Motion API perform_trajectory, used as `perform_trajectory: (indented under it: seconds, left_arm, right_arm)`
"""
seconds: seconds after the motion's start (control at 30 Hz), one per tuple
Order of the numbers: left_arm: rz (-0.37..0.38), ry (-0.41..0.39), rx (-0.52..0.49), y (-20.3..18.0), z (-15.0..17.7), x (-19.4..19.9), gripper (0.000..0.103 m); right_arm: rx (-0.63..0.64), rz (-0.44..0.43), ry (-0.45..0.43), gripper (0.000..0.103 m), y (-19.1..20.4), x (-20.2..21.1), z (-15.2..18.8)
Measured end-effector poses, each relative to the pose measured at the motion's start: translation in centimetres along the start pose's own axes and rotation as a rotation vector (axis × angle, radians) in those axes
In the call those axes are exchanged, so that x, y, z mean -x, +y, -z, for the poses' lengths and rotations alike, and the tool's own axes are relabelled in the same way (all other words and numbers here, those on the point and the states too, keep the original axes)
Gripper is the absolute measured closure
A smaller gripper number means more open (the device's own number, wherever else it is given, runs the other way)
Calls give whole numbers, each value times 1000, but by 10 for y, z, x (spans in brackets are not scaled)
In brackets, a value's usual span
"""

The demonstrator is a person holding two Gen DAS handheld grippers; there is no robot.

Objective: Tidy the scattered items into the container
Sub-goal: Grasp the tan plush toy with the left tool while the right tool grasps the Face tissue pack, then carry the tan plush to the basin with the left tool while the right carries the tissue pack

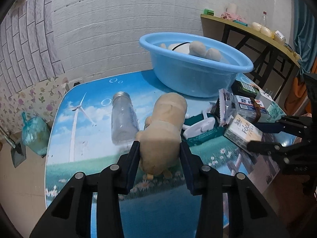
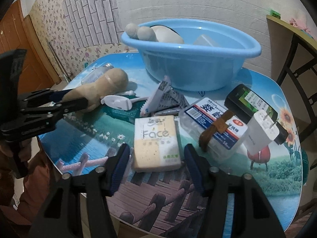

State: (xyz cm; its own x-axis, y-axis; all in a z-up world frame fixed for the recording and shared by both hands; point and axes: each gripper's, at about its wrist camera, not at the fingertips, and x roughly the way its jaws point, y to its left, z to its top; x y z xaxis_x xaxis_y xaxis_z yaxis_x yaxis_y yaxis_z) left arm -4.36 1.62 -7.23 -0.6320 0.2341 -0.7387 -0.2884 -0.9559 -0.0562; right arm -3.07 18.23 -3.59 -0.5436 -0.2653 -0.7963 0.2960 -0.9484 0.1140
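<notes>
A blue plastic basin stands at the back of the table and holds a pale plush toy; it also shows in the right wrist view. My left gripper is shut on a tan plush toy that lies on the table; the toy also shows in the right wrist view. My right gripper is open, its fingers on either side of a "Face" tissue pack, also in the left wrist view.
A clear glass jar lies left of the tan toy. A white razor, a snack packet, a cotton swab box, a white charger and a black box crowd the right side. A side table stands beyond.
</notes>
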Motion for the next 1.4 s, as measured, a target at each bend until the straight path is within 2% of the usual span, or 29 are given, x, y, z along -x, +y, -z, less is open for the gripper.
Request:
perform_trajectory:
  seconds: [0.2,0.87,1.03,1.1,1.4]
  left_arm:
    - [-4,4,32,1,13,14,64]
    - [-36,21,-2,-22,47,51,63]
    - [-41,33,-12,-26,49,49,55]
    - [-51,32,-15,-26,47,48,46]
    - [-73,48,-38,-24,41,34,37]
  right_arm:
    - [15,-5,-20,59,2,9,4]
    - [-38,27,-82,59,-19,40,25]
    - [-51,28,-75,59,-23,41,29]
    - [-50,27,-76,59,-23,41,30]
    - [-27,27,-64,59,-20,36,31]
